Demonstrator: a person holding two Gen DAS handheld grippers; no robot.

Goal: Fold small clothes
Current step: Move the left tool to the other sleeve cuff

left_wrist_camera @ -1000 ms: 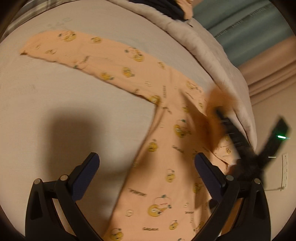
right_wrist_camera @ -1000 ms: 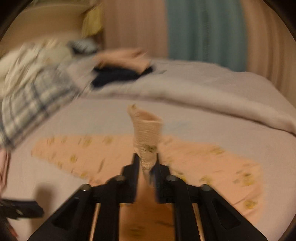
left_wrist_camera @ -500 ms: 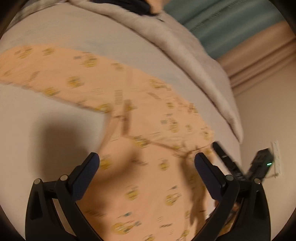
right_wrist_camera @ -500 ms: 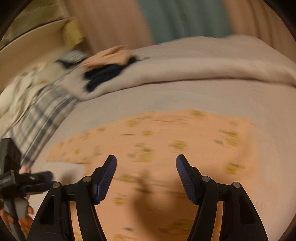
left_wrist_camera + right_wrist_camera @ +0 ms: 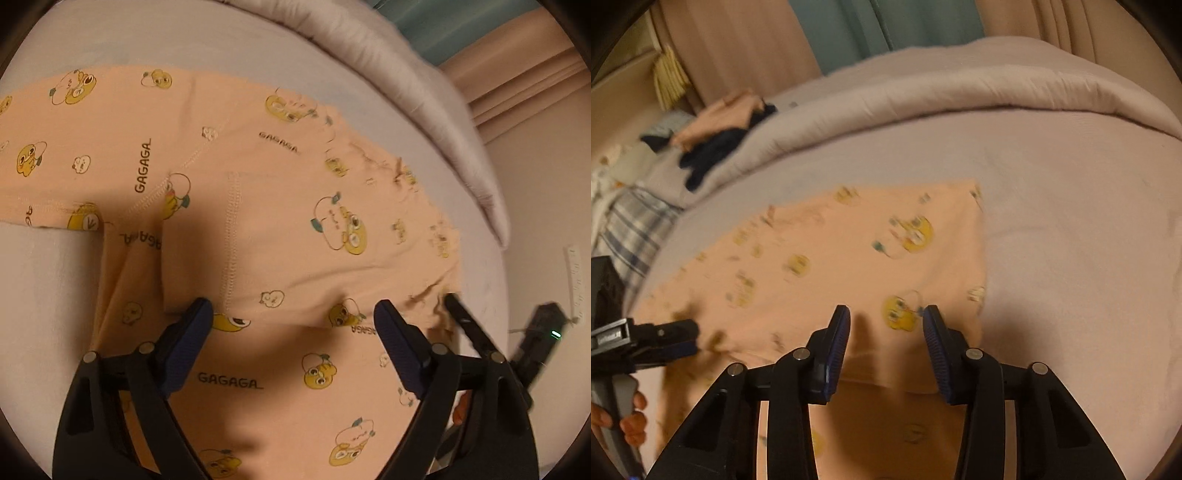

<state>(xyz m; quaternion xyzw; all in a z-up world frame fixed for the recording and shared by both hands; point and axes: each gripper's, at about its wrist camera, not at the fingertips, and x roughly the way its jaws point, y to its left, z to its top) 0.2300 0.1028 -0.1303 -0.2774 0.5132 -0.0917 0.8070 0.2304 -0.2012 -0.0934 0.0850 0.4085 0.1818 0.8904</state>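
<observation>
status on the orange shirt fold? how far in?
Done: one side of the orange printed garment lies folded over its body, edge visible. In hand: nothing; the left gripper and right gripper are both open above the cloth. Left: a sleeve lies spread out on the bed, and more clothes wait in a pile.

the cuff that was pinched upright in the right gripper [image 5: 886,343] a second ago is released, and its jaws are now held apart. the sleeve [image 5: 317,229] is now laid folded across the body of the peach garment [image 5: 258,387]. the left gripper [image 5: 293,325], jaws apart as before, is brought much closer over the fold's edge. the right gripper is lowered towards the cloth.
</observation>
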